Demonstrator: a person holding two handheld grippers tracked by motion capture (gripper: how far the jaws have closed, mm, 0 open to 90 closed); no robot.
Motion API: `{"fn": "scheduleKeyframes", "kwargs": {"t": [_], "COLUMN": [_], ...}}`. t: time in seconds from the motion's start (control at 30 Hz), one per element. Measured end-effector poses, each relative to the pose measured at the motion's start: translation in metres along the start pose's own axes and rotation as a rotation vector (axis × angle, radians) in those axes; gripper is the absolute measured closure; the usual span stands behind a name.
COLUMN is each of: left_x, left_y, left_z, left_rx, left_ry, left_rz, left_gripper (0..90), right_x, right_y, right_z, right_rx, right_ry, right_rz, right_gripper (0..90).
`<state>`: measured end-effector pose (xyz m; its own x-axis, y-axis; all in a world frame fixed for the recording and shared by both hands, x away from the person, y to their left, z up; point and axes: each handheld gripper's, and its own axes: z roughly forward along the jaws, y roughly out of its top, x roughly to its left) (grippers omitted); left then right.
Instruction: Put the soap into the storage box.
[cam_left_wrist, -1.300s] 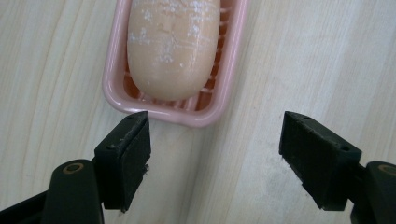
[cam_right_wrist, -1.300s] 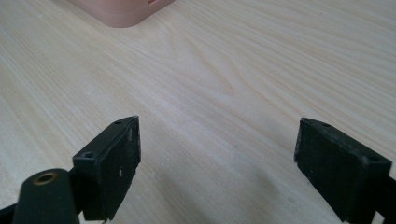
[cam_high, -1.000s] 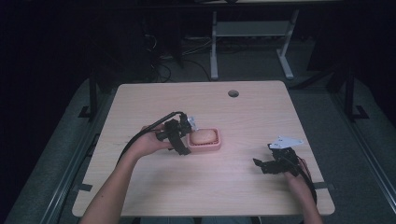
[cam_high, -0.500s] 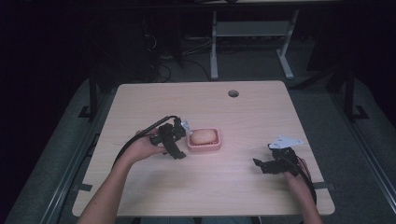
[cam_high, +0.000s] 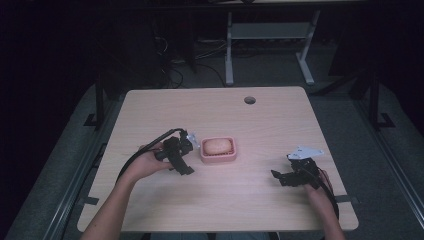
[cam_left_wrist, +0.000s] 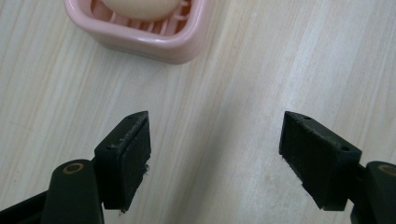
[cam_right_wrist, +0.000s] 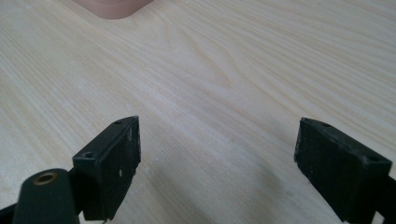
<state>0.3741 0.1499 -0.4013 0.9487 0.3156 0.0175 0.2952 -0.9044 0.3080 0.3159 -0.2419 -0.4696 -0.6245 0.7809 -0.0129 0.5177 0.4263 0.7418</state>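
The table (cam_high: 280, 125), a pale wood-grain top with a round cable hole (cam_high: 249, 100) near its far edge, was the largest item in the high view. My two forearms entered from the near edge, one at each side.

The pink soap dish (cam_high: 218, 156) sat near the middle of the table, flat on the wood. Its top was slatted, with rounded corners. A pale oval soap (cam_high: 217, 145) lay in it.

My left gripper (cam_high: 186, 157) was positioned just beside the dish, on its left side, without contact. In the left gripper view its jaws stood wide apart over bare wood, with nothing between them. The dish (cam_left_wrist: 140, 35) lay ahead of them, toward the left jaw, and the soap (cam_left_wrist: 140, 5) was cut off by the upper edge.

My right gripper (cam_high: 280, 176) rested well apart from the dish, near the right near corner of the table. In the right gripper view its jaws were likewise spread wide and empty above the wood. One corner of the dish (cam_right_wrist: 114, 7) appeared at the top edge.
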Motion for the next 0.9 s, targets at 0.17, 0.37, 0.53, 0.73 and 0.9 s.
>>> {"fn": "scheduleKeyframes", "kwargs": {"t": [0.17, 0.37, 0.53, 0.73, 0.9], "left_x": [-0.004, -0.006, -0.008, -0.01, -0.014], "left_y": [-0.005, -0.013, -0.02, -0.025, -0.03], "left_z": [-0.001, -0.001, 0.001, 0.002, 0.001], "left_rx": [0.004, 0.001, 0.004, 0.0, -0.008], "left_ry": [-0.002, -0.002, -0.004, -0.003, 0.0], "left_rz": [0.007, -0.004, -0.009, -0.017, -0.016], "left_gripper": [24.9, 24.9, 24.9, 24.7, 24.5], "right_x": [0.0, 0.0, 0.0, -0.001, 0.0], "right_y": [0.0, -0.001, -0.001, -0.001, -0.001], "right_z": [0.0, 0.001, 0.001, 0.002, 0.002], "right_rx": [0.004, 0.008, 0.012, 0.014, 0.017], "right_ry": [-0.001, -0.002, -0.002, -0.002, -0.002], "right_rz": [0.002, -0.001, -0.006, -0.009, -0.005], "right_gripper": [13.9, 13.9, 13.9, 13.9, 13.9]}}
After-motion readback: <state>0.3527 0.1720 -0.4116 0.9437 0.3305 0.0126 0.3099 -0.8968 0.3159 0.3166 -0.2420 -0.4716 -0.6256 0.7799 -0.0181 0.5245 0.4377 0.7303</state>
